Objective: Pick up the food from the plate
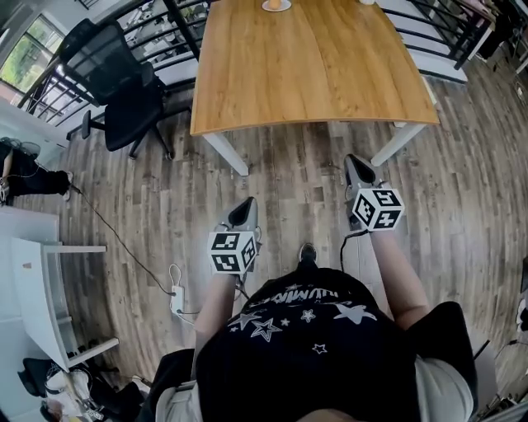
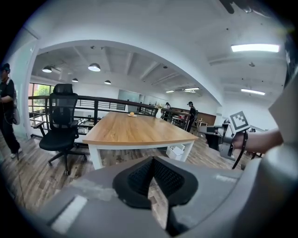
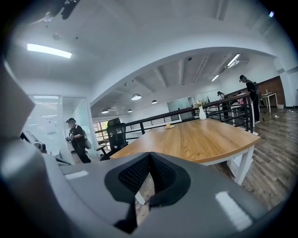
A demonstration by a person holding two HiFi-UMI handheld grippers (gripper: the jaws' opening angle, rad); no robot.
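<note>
A small plate with a piece of food point(image 1: 275, 4) sits at the far end of the long wooden table point(image 1: 313, 74); it shows tiny in the left gripper view point(image 2: 132, 114) and the right gripper view point(image 3: 169, 126). Both grippers are held over the wooden floor, short of the table's near edge and far from the plate. My left gripper point(image 1: 247, 203) has its jaws together with nothing between them point(image 2: 152, 161). My right gripper point(image 1: 354, 161) is also shut and empty point(image 3: 149, 156), and its marker cube point(image 2: 239, 122) shows in the left gripper view.
A black office chair point(image 1: 124, 91) stands left of the table by a dark railing point(image 1: 177, 33). A white power strip point(image 1: 177, 298) and cable lie on the floor. A white vase point(image 3: 202, 113) stands near the plate. People stand in the background point(image 3: 77, 139).
</note>
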